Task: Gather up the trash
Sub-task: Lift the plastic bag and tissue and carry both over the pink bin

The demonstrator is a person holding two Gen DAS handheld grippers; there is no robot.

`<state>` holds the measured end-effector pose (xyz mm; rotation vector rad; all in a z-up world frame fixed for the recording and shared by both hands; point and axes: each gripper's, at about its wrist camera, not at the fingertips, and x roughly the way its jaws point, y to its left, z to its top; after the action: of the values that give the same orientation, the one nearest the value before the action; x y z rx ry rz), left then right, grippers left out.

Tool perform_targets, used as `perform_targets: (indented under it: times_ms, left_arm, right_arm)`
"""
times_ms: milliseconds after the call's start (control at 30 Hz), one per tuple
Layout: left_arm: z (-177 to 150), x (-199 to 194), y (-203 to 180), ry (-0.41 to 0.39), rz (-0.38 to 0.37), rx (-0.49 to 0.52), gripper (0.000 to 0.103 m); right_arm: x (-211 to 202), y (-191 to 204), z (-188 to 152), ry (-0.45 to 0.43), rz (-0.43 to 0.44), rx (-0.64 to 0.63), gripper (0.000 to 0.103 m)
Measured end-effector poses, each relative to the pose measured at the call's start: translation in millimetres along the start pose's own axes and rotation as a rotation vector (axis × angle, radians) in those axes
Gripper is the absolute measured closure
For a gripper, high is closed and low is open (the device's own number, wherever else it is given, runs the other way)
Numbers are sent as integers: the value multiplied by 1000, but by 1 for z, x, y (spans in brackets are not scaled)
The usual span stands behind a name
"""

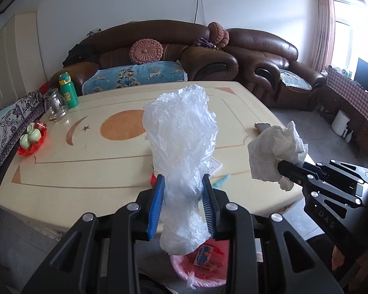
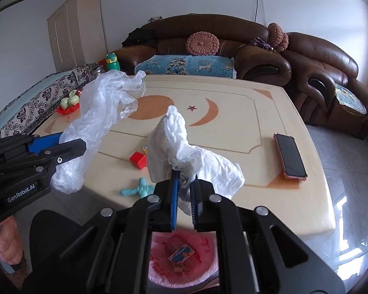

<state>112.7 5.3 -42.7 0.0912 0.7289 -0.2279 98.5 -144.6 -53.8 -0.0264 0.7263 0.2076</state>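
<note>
Left wrist view: the left gripper (image 1: 184,205) clamps a clear plastic bag (image 1: 181,147) above the table (image 1: 85,171); the right gripper (image 1: 282,169) pinches a crumpled tissue (image 1: 274,152).

Right wrist view: a pink-lined bin (image 2: 184,259) sits below both grippers at the table's near edge, a small packet inside. On the table lie a phone (image 2: 290,155), a red block (image 2: 138,159) and a teal toy (image 2: 137,188).
</note>
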Motion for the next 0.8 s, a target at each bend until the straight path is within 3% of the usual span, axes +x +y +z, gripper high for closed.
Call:
perform_targets:
  times_ms: [400, 800]
  left_arm:
    - [-33, -31, -16, 5, -22, 31, 73]
    - [-82, -9, -18, 119, -48, 41, 73]
  right_arm:
    - [-33, 15, -29, 4, 3, -10, 93]
    - [-31, 22, -59, 54, 10, 6, 93]
